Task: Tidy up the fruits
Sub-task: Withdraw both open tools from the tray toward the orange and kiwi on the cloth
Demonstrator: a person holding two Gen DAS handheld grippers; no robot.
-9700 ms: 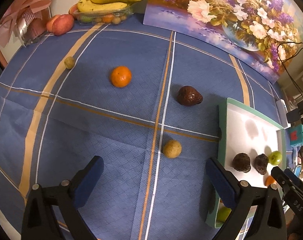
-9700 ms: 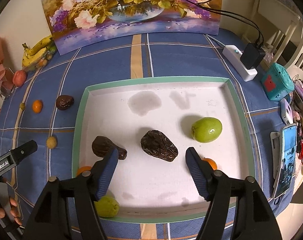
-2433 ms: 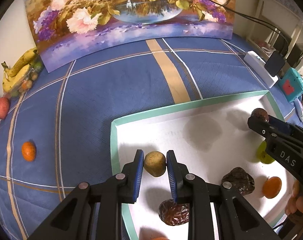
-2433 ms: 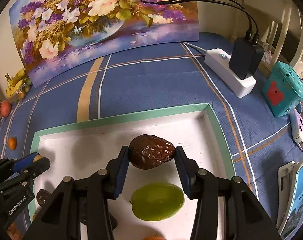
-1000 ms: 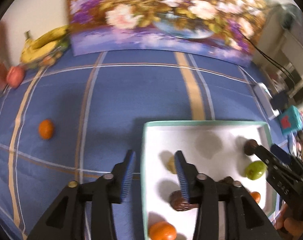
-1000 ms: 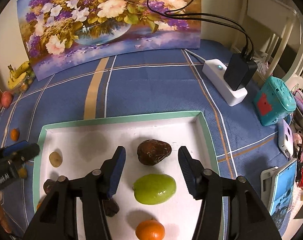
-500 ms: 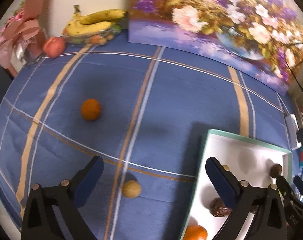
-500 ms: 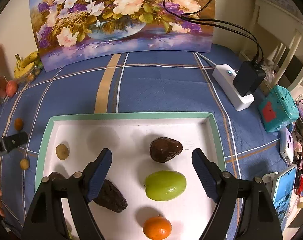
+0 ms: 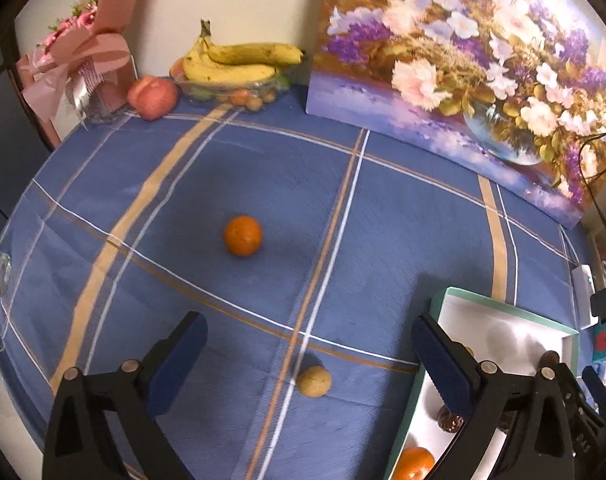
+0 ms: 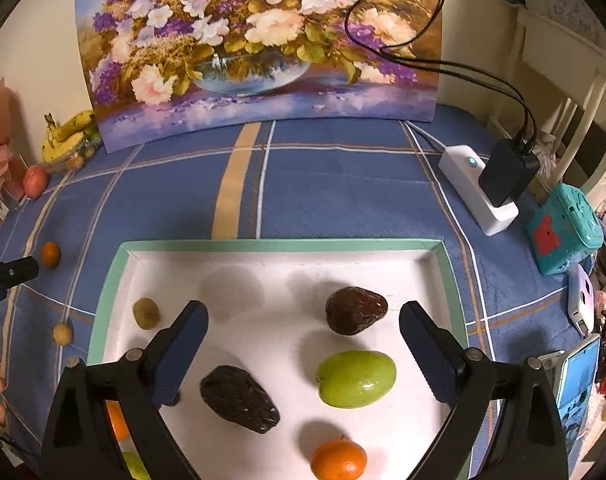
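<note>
My left gripper point(image 9: 306, 322) is open over the blue checked cloth, nothing between its fingers. An orange point(image 9: 242, 235) lies ahead of it, and a small tan fruit point(image 9: 313, 381) lies just below the gap. The white tray with a green rim point(image 9: 503, 306) is at the right. My right gripper point(image 10: 303, 308) hovers over the tray point(image 10: 279, 245), its jaws opening and touching no fruit. On the tray lie a brown fruit point(image 10: 355, 311), a darker one point(image 10: 239, 398), a green fruit point(image 10: 356, 378), an orange point(image 10: 338, 459) and a small tan fruit point(image 10: 146, 313).
A bowl of bananas point(image 9: 235, 64), a peach point(image 9: 151, 96) and a pink bouquet point(image 9: 79, 64) stand at the far left edge. A flower painting point(image 10: 263, 40) leans along the back. A power strip point(image 10: 479, 190), teal box point(image 10: 563, 232) and phone point(image 10: 579, 372) crowd the right side.
Both grippers opened. The left one left the small tan fruit in the tray and swung left over the cloth. The right one let go of the brown fruit and drew back slightly.
</note>
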